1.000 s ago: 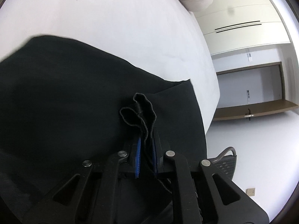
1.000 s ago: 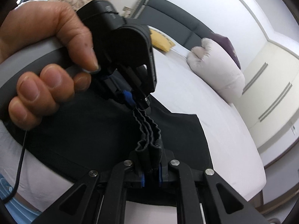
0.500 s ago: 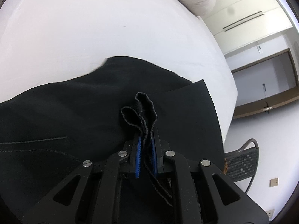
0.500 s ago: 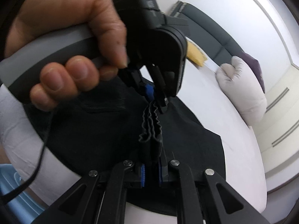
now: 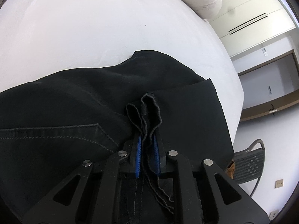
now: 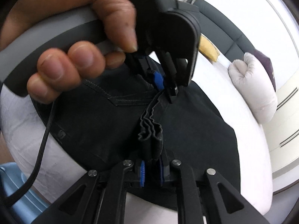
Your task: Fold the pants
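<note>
lengthwise, pants between both tongs

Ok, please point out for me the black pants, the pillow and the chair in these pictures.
black pants [image 5: 78,100]: left wrist view, on the flat cloth above the stitched pocket seam.
pillow [image 6: 256,91]: right wrist view, on the middle of its pale cover.
chair [image 5: 248,168]: left wrist view, on the dark mesh panel.

White bed; pale pillow; cream wardrobe; mesh chair; yellow cushion.
</note>
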Action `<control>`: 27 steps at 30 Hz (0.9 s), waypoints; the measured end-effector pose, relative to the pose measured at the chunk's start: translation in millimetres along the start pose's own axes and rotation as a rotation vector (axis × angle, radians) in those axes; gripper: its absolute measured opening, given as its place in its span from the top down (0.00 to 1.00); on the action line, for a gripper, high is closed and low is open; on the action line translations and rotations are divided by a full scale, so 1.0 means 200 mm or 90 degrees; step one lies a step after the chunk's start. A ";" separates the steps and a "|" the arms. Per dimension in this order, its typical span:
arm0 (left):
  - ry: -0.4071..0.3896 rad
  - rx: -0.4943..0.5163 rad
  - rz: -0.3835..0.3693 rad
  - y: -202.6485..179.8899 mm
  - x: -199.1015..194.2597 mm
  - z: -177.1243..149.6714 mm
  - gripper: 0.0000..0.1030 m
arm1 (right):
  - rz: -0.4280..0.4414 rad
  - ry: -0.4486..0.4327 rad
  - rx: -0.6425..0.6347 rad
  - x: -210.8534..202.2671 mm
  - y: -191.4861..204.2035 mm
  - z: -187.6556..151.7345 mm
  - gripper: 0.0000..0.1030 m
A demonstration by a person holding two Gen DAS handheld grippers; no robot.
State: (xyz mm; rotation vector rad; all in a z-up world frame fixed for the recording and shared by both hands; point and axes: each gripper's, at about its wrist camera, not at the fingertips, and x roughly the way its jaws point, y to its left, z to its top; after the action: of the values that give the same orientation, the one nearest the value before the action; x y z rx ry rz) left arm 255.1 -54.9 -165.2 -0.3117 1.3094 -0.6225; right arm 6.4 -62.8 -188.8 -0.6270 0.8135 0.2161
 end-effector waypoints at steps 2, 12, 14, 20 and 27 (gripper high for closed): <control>-0.011 0.002 0.035 -0.01 -0.06 -0.02 0.86 | 0.012 0.003 0.019 -0.01 -0.08 -0.02 0.67; -0.095 0.149 0.192 -0.36 -0.19 -0.18 0.86 | 0.376 -0.019 0.391 -0.15 -0.89 -0.27 0.81; -0.065 0.186 0.185 -0.42 -0.07 -0.24 0.86 | 0.426 -0.027 0.473 -0.05 -1.16 -0.35 0.82; -0.042 0.239 0.232 -0.42 0.10 -0.34 0.86 | 0.570 0.001 0.586 0.41 -1.55 -0.38 0.82; -0.035 0.231 0.233 -0.43 0.14 -0.37 0.86 | 0.614 0.126 0.687 0.85 -1.54 -0.56 1.00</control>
State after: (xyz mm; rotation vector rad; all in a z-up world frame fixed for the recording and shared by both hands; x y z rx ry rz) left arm 166.9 -130.2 -158.2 0.2042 1.1373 -0.5218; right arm 180.2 -384.9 -237.5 0.8094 1.2202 0.5313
